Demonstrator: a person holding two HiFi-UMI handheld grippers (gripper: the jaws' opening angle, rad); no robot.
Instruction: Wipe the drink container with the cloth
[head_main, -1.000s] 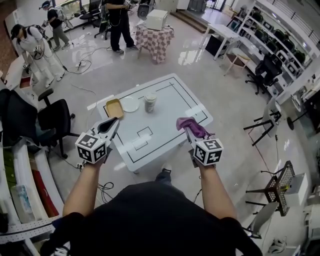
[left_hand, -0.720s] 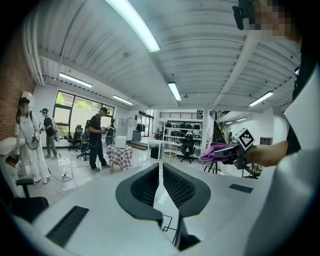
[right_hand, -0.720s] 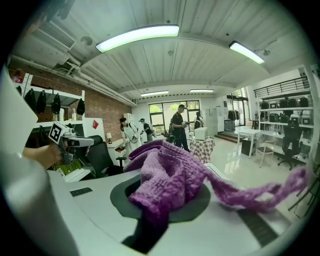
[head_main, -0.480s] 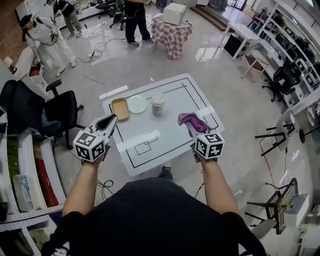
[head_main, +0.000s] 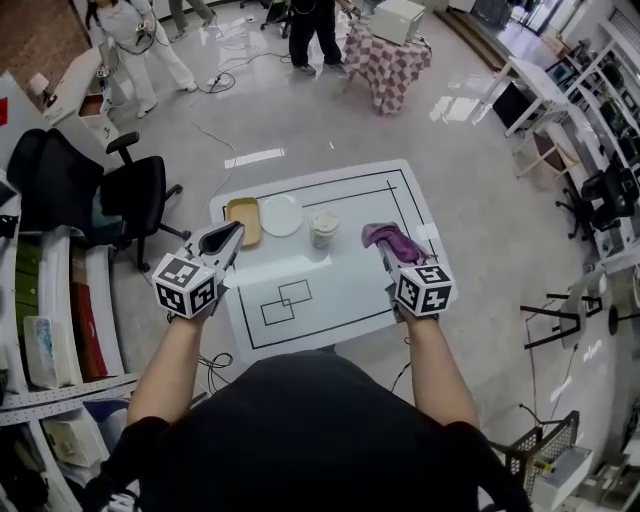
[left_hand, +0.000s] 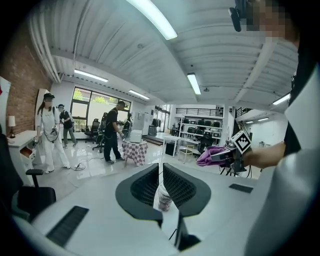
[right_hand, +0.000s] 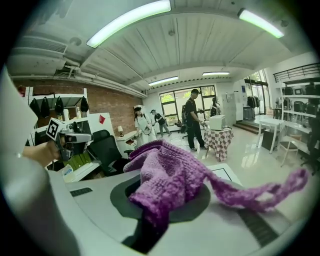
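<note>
A pale lidded drink cup (head_main: 323, 227) stands upright on the white table (head_main: 340, 290), near its far middle. Through the narrow slit between the left jaws the cup (left_hand: 163, 196) shows straight ahead. My left gripper (head_main: 229, 236) hangs shut and empty above the table's left edge, left of the cup. Over the table's right side, right of the cup, my right gripper (head_main: 381, 244) is shut on a purple knitted cloth (head_main: 392, 240). The cloth (right_hand: 170, 175) bunches over the right jaws and trails a strand to the right.
A tan tray (head_main: 244, 220) and a white plate (head_main: 281, 214) lie left of the cup. A black office chair (head_main: 140, 200) stands left of the table, shelves beyond it. People stand at the back by a checkered-cloth table (head_main: 390, 60).
The view has shifted so the table sits nearer and more central between the grippers. Both grippers keep their states, the cloth still in the right one.
</note>
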